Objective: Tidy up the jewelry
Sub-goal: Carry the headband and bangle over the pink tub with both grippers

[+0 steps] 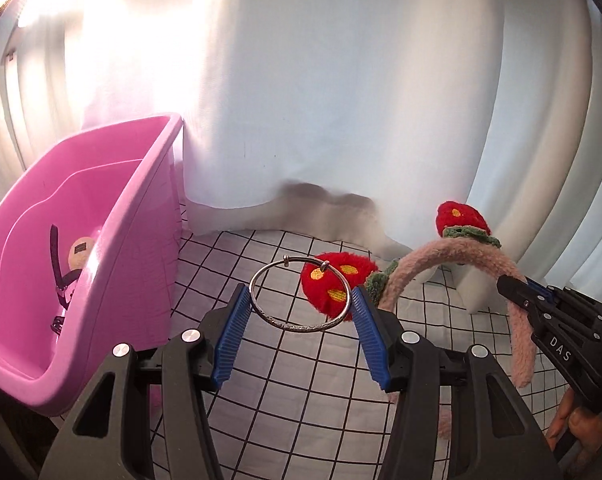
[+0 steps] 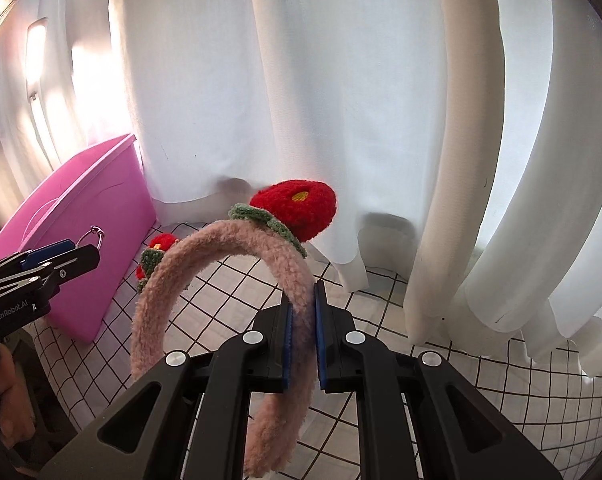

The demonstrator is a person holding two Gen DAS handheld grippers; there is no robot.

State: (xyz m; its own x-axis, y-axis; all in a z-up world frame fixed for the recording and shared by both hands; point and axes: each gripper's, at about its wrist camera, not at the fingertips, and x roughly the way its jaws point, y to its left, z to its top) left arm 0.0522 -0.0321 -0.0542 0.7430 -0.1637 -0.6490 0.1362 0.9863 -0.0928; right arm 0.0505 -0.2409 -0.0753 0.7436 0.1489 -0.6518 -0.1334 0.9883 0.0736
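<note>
The bangle (image 1: 299, 295) is thin silvery metal, shiny, with a rougher patch along its lower edge. The headband (image 2: 205, 276) is fuzzy pink plush carrying red knitted strawberries (image 2: 295, 208). The bin (image 1: 101, 216) is smooth, glossy pink plastic. The tabletop (image 1: 301, 380) wears matt white cloth with a black grid. The curtain (image 2: 341, 100) is soft white fabric. Ribbed blue pads (image 1: 231, 334) line matt black plastic fingers.

White curtains (image 2: 341, 100) are hung across the whole back, in heavy folds, w/ hems dropped onto the surface. Strong sunlight is let through at upper left, where the fabric is washed out to a warm glow. The tabletop is covered w/ a white cloth (image 1: 301, 380) printed in a thin black grid. A window frame (image 2: 35, 64) is faintly seen behind the curtain at left.
</note>
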